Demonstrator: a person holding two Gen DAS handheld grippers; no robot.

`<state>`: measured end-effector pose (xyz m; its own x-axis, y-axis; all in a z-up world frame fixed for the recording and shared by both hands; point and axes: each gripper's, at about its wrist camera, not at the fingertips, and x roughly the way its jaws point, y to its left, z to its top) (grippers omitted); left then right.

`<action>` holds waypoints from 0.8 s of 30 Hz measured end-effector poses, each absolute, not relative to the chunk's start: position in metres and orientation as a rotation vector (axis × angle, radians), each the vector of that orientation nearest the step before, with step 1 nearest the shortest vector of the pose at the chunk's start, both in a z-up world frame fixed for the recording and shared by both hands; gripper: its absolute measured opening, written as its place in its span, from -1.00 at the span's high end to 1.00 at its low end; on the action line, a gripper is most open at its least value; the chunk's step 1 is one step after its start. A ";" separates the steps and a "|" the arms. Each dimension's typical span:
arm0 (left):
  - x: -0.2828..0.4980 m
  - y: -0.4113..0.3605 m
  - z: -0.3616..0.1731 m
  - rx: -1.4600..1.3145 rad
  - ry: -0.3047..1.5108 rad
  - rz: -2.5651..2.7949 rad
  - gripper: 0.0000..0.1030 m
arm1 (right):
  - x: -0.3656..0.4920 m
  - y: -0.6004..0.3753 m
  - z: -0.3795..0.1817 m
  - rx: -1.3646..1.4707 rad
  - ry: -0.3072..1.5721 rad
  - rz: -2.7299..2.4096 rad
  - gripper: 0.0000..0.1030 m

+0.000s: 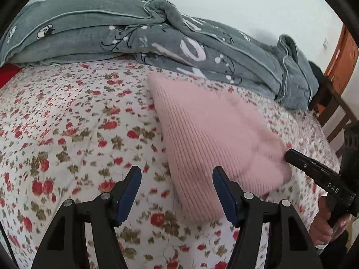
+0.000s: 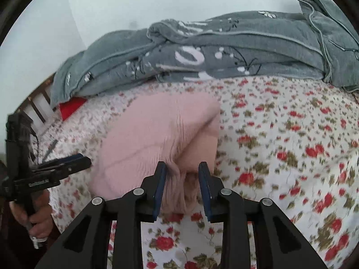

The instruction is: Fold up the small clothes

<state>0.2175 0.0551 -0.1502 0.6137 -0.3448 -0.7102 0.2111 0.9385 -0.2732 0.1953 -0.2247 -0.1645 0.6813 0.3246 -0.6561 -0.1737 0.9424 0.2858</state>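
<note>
Garment (image 1: 215, 139) on bedsheet (image 1: 67, 123), before blanket (image 1: 157, 35)

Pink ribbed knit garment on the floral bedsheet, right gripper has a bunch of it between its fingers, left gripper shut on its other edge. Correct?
Not quite. The left gripper is open and holds nothing, as the left wrist view shows. The rest stands: the pink ribbed knit garment lies on the floral bedsheet, bunched between the right gripper's fingers.

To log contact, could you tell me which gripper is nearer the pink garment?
Right. The right gripper has bunched fabric of the pink garment between its fingers; the left gripper is open beside the garment's near edge, gripping nothing.
</note>
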 end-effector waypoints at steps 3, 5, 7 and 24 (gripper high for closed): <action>0.233 0.059 -0.146 -0.208 0.855 -0.346 -0.26 | 0.209 -0.228 -0.153 0.225 0.758 0.280 0.16; 0.248 0.061 -0.145 -0.247 0.864 -0.368 -0.26 | 0.222 -0.230 -0.150 0.233 0.762 0.280 0.08; 0.259 0.061 -0.147 -0.267 0.876 -0.381 -0.26 | 0.237 -0.231 -0.152 0.246 0.779 0.286 0.07; 0.397 0.052 -0.210 -0.411 1.089 -0.454 0.20 | 0.373 -0.228 -0.222 0.369 1.043 0.333 -0.05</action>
